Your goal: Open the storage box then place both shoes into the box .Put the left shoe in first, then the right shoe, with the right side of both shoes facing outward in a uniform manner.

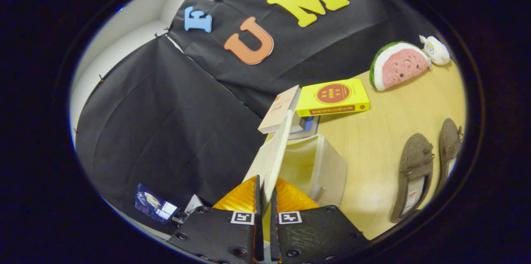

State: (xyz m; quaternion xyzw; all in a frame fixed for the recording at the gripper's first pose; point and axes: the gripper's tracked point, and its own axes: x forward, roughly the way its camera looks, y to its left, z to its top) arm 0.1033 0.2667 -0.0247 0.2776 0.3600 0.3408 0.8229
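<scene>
One wooden tabletop. One translucent storage box just ahead of the claw, its lid raised on edge and pinched between the claw's two fingers. Two brown slip-on shoes lie side by side on the tabletop, well apart from the box. Beyond the box: one yellow book, one tan book leaning over a blue-edged one. One watermelon plush, one small white plush touching it.
</scene>
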